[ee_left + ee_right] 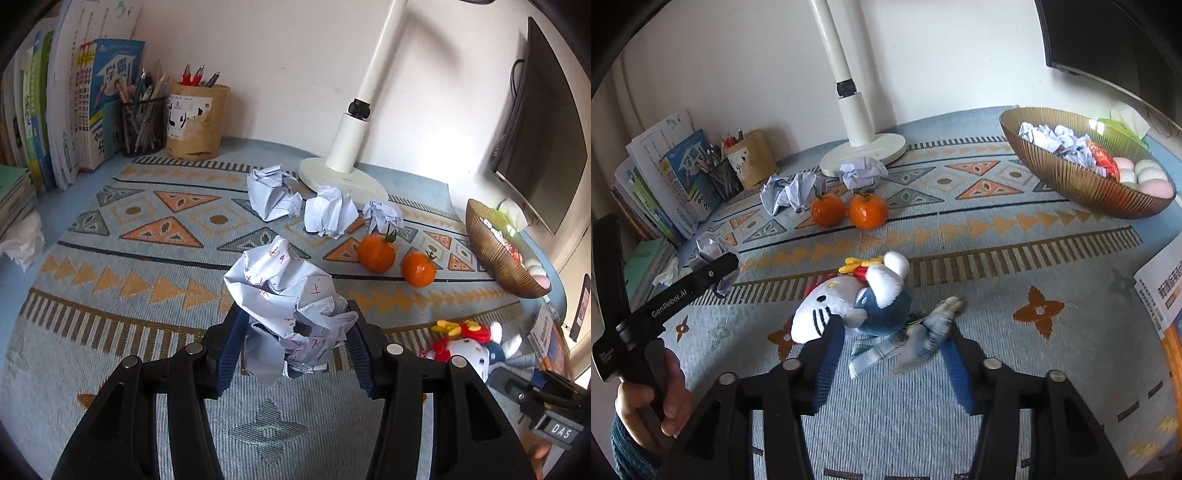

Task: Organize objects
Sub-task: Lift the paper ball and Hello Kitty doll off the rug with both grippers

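Crumpled paper balls were what I was clearing off the desk (pixel 44 280), and my left tongs (pixel 295 343) had one scribbled paper ball (pixel 288 295) pinched between the blue pads, closed partway onto its lower half. Whether it hung clear of the patterned mat (pixel 147 266) I could not tell.

I took the step in hand to be carrying this ball to the bronze bowl (pixel 1071 177), which already held several crumpled papers (pixel 1056 142) beside some round pale sweets. The next move called for a sweep toward that bowl, keeping above the two tangerines (pixel 376 253) that lay between the ball and the bowl, then a release over the rim. Three more paper balls (pixel 328 216) waited in front of the white lamp base (pixel 321 177), on the near side of it from me.

My right tongs (pixel 890 350) stood wide apart over the plush cat toy (pixel 857 302), which lay on the mat well short of the bowl. The left pad sat against the toy's white face and the right pad beside its checked legs, gripping nothing that I could see.

My left hand (pixel 650 398) was wrapped round the handle, the tool pointing forward across the desk. The right tool was tilted downward at the toy; its hand was out of view.
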{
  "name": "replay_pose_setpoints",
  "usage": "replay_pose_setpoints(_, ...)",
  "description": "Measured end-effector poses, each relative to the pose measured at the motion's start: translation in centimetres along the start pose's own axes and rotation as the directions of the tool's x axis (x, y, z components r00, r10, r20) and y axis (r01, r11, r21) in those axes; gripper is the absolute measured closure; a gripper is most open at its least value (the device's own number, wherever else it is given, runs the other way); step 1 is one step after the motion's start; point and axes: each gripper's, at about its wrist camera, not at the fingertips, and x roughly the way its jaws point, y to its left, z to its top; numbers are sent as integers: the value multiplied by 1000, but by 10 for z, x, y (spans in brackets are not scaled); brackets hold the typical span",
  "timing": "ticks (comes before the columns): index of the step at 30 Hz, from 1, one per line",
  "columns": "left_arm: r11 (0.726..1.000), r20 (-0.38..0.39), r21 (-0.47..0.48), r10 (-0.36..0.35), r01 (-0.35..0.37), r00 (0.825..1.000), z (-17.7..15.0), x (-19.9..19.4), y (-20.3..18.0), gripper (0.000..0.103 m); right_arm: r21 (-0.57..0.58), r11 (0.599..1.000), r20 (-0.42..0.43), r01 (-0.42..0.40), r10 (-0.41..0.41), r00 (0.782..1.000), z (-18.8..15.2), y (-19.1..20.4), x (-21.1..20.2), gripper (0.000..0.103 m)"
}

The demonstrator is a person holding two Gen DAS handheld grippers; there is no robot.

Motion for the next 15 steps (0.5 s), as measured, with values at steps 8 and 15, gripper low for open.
replay_pose_setpoints(8, 999, 18, -46, -7, 7, 1000, 0, -3, 9, 53, 12, 1000, -13, -13, 13, 1000, -3, -6, 2, 46)
replay_pose_setpoints(15, 999, 14, -49, -5, 6, 1000, -1, -3, 9, 54, 8, 999, -27, -46, 47, 999, -7, -10, 4, 44)
